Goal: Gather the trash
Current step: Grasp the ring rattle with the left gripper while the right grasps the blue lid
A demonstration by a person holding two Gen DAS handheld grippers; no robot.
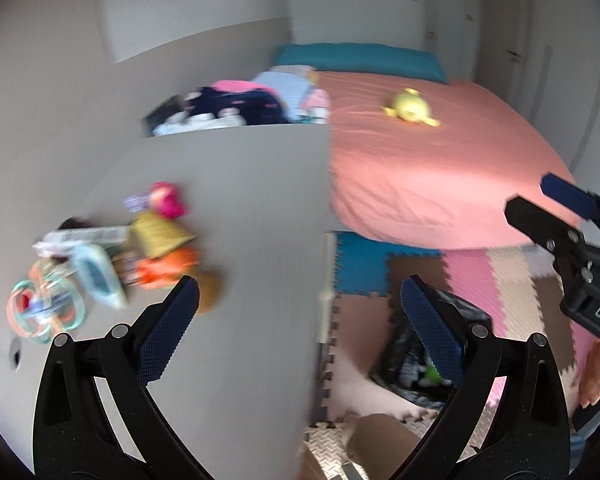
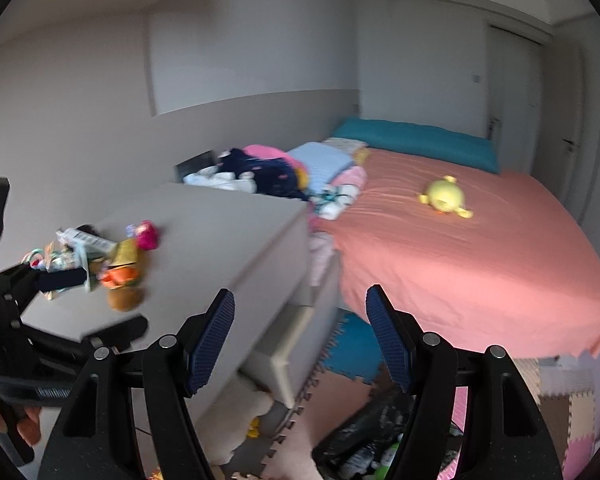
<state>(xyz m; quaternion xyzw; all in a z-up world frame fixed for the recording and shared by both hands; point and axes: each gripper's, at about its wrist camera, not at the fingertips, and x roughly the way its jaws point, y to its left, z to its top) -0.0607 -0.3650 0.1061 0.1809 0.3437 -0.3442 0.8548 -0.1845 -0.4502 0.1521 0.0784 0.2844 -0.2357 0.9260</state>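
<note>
A heap of small items (image 1: 112,256) lies on the grey dresser top (image 1: 240,208): a white wrapper, a pink piece, a yellow piece, an orange piece, a ring toy. It also shows in the right wrist view (image 2: 108,260). My left gripper (image 1: 300,320) is open and empty, above the dresser's right edge, right of the heap. My right gripper (image 2: 300,340) is open and empty, above the dresser's corner and the floor. A black trash bag (image 1: 416,360) lies open on the floor mat, also seen below the right gripper (image 2: 364,440).
A bed with a salmon sheet (image 1: 440,160) stands right of the dresser, with a yellow plush (image 1: 410,108) on it. Folded clothes (image 1: 252,104) are piled behind the dresser. Coloured foam tiles (image 1: 480,280) cover the floor. The dresser has a drawer front (image 2: 288,360).
</note>
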